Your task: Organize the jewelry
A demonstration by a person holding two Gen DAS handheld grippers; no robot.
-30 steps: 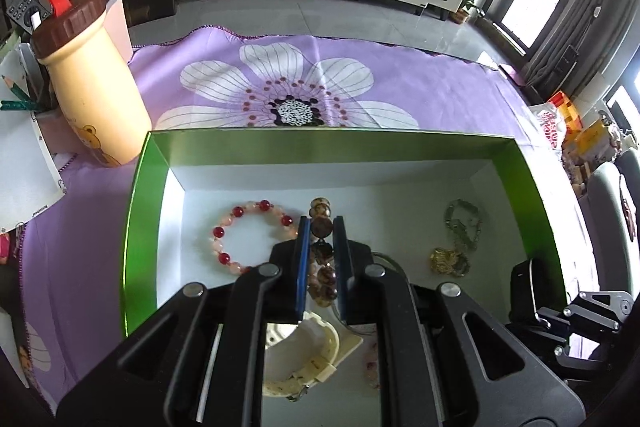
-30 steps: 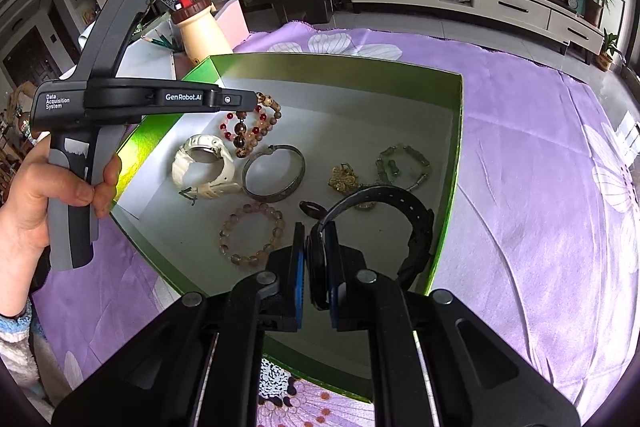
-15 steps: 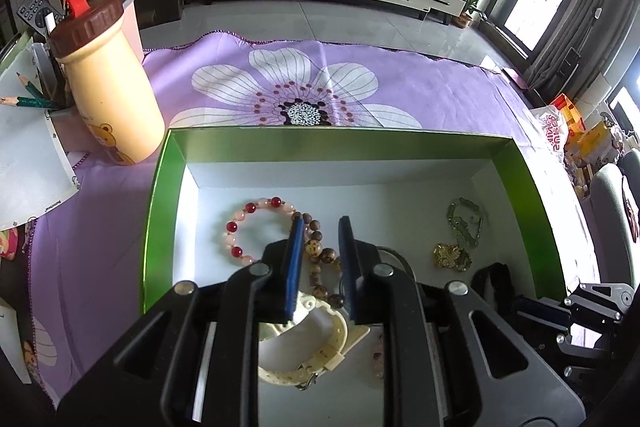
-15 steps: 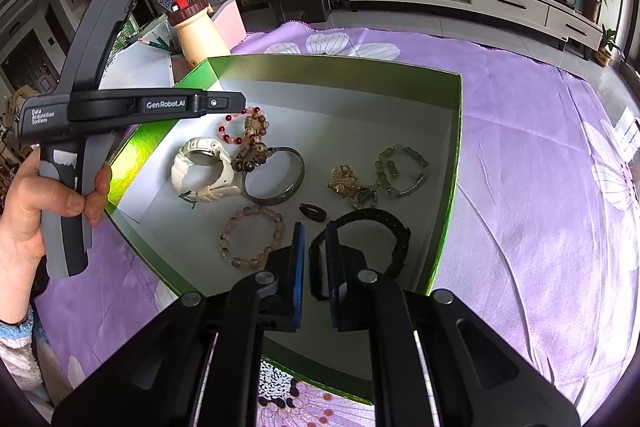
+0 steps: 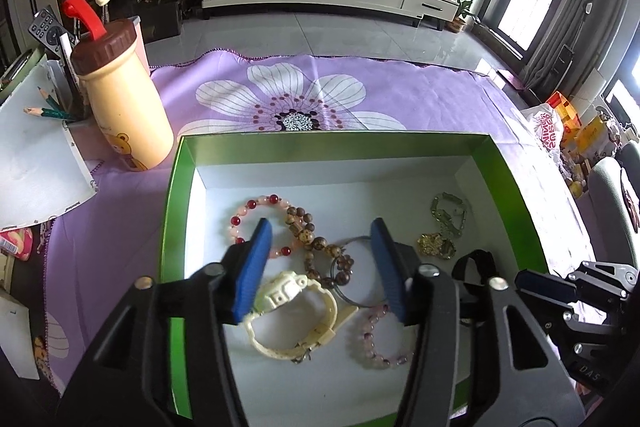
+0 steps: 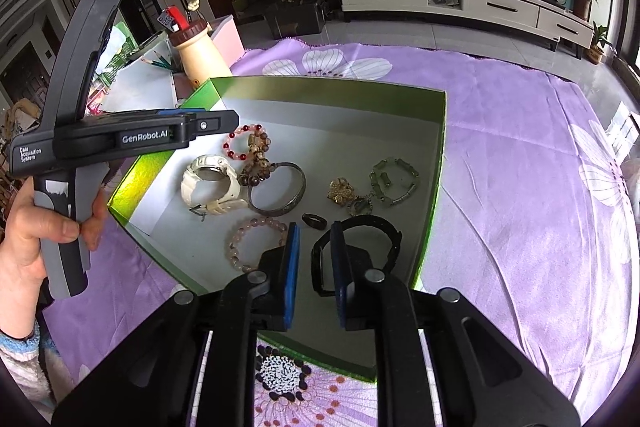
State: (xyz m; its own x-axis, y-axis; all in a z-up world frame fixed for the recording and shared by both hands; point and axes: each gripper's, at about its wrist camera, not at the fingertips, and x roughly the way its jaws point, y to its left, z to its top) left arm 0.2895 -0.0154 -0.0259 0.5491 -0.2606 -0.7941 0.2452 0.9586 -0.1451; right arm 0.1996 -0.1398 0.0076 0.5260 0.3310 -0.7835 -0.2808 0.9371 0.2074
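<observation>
Left gripper (image 5: 320,267), jaws spread wide and empty, hangs over the green box (image 5: 172,211) at frame centre, above the brown bead bracelet (image 5: 316,247) and cream watch (image 5: 296,311). Right gripper (image 6: 314,275), jaws partly open and gripping nothing, straddles the black watch (image 6: 360,247) strap at the box's lower right corner. Purple cloth (image 6: 520,147) covers the counter.

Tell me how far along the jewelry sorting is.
Mostly done, it seems: the white watch, bangle, bead bracelets, gold piece and black watch all lie in the green box. Nothing is in hand: the left gripper and right gripper are both open. I see no jewelry on the cloth, so little looks left beyond tidying.
</observation>
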